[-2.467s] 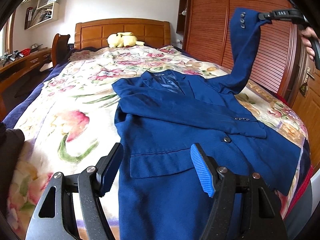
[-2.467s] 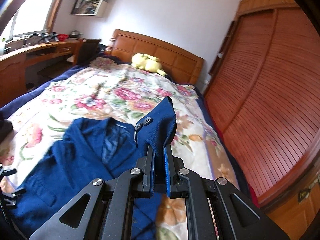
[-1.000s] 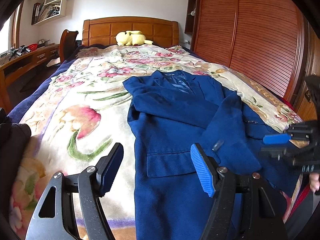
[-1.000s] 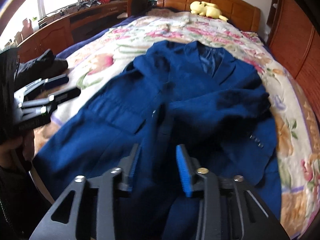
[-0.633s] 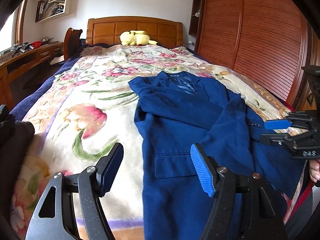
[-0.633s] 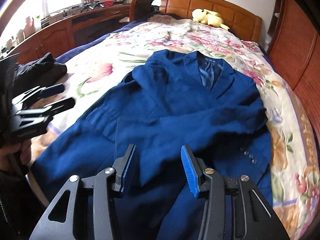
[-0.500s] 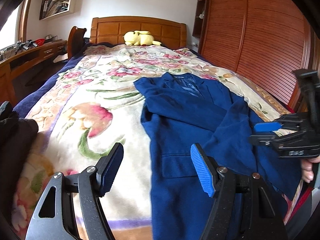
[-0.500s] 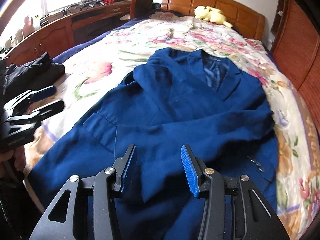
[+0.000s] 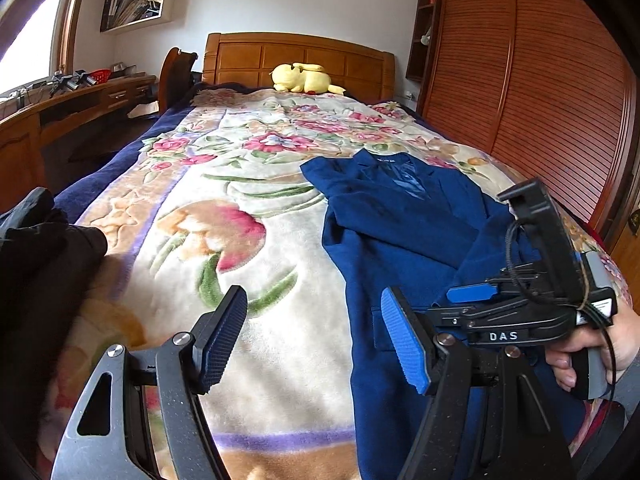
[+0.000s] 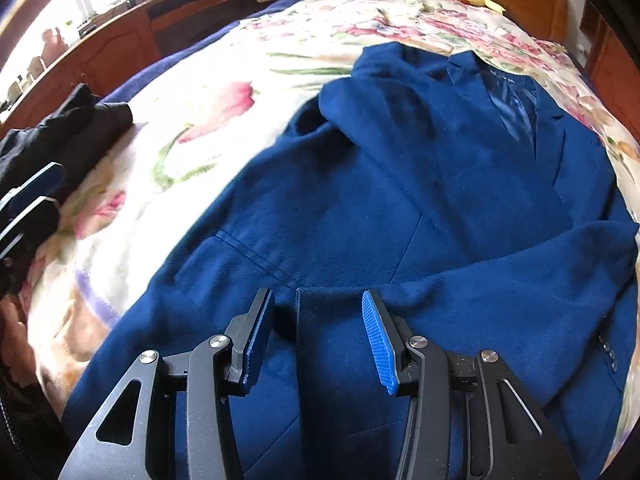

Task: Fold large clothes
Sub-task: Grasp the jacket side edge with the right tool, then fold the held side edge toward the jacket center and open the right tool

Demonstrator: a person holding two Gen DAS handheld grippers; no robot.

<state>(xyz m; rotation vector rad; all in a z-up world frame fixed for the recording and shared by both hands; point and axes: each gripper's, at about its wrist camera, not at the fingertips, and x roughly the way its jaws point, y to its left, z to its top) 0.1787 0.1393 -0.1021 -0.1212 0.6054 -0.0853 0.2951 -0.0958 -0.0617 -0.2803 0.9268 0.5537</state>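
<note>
While my right gripper (image 10: 316,336) closes over navy blazer (image 10: 420,208) on floral bedspread (image 9: 248,216), pads not yet biting sleeve cuff (image 10: 332,312); left gripper (image 9: 308,344) wide, empty. Risk I see: shallow pinch, single layer slips, folded sleeves drag askew.

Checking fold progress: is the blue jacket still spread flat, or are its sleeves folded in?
Partly folded: the blue jacket lies front-up on the bed, both sleeves crossed over its chest, body still full length.

left gripper (image 9: 314,336): jaws wide | right gripper (image 10: 316,334): closing, apparently gripping nothing
</note>
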